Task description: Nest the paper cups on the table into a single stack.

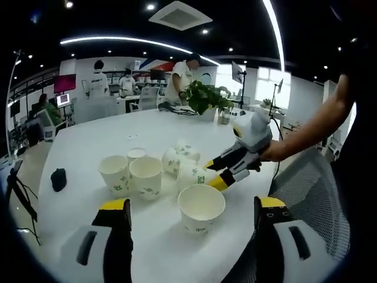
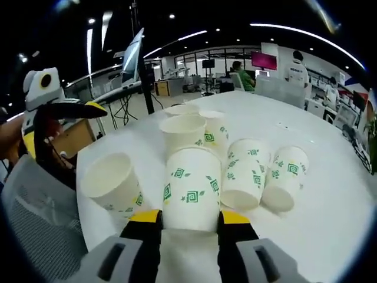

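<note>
Several white paper cups with green prints are on the round white table (image 1: 88, 141). My left gripper (image 1: 193, 215) is open wide, and an upright cup (image 1: 201, 207) stands just ahead between its jaws. My right gripper (image 2: 190, 218) is shut on one cup (image 2: 191, 188) near its base. That held cup (image 1: 191, 174) is tipped on its side beside the right gripper (image 1: 215, 174). Two upright cups (image 1: 145, 175) stand at the left with a third behind them. Two more cups (image 2: 244, 171) lie on their sides. The left gripper (image 2: 59, 112) appears at the left, open.
A small black object (image 1: 59, 180) lies near the table's left edge. A potted plant (image 1: 203, 97) stands at the far side. A grey mesh chair (image 1: 306, 177) sits against the near edge. People work at desks in the background.
</note>
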